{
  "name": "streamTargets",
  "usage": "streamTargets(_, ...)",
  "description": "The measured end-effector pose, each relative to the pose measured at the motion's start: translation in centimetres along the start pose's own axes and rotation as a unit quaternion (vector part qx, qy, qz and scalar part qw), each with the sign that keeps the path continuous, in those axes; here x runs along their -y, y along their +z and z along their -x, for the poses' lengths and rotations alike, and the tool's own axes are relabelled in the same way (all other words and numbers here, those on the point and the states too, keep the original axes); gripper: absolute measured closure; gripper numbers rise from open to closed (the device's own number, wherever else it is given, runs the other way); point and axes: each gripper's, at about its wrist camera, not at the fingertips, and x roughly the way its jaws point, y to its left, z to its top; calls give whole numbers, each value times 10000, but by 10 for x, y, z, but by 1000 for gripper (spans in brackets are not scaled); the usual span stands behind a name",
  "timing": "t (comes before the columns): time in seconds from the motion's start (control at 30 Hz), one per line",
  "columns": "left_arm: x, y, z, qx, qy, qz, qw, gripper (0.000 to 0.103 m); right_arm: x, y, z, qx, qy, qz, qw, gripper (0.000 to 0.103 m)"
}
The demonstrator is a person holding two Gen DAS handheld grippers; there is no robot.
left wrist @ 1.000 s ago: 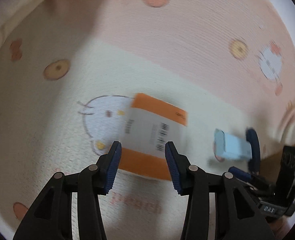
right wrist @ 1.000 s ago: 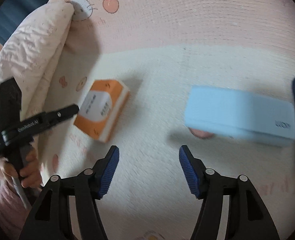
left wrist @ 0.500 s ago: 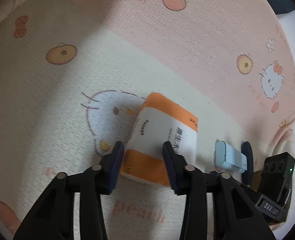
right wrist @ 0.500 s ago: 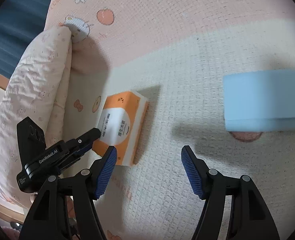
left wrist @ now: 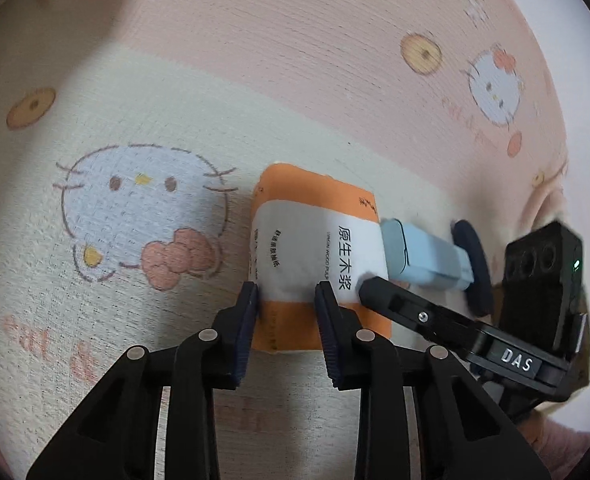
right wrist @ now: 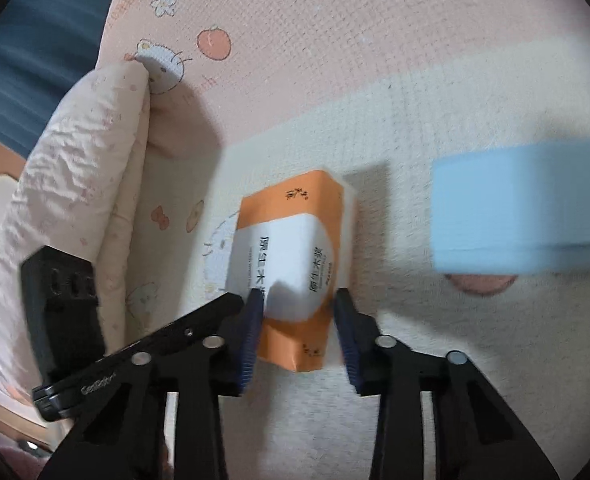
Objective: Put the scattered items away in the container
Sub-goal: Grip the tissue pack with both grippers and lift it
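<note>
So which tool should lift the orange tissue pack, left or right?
Probably left. Both tools' jaws have just been closing around the tissue pack. The left tool visibly dents its wrapper; the right tool straddles it, but blur hides whether its pads touch.

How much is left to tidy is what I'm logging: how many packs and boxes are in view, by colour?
orange-and-white tissue pack: 1
light blue box: 1
Total: 2
</note>
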Motion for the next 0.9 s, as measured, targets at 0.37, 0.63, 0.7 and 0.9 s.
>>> streamTargets(0.37, 35, -40, 7, -598, -185, -478, 9969, 71, 0, -31, 44, -309, -529, 576, 9965, 75)
streamTargets(0.63, 74, -61, -3, -948, -577, -884, 9899, 71, 24, -60, 94, -214, -1112, 464, 9925, 75)
streamTargets(0.7, 86, -66, -8, -1025, -679, -1005, 9873, 71, 30, -61, 106, -169, -1239, 323, 9916, 75)
streamTargets(0.9, 127, -74, -28, -1327, -1008, -1272, 9778, 71, 50, -71, 147, 107, -1756, 42, 9844, 75)
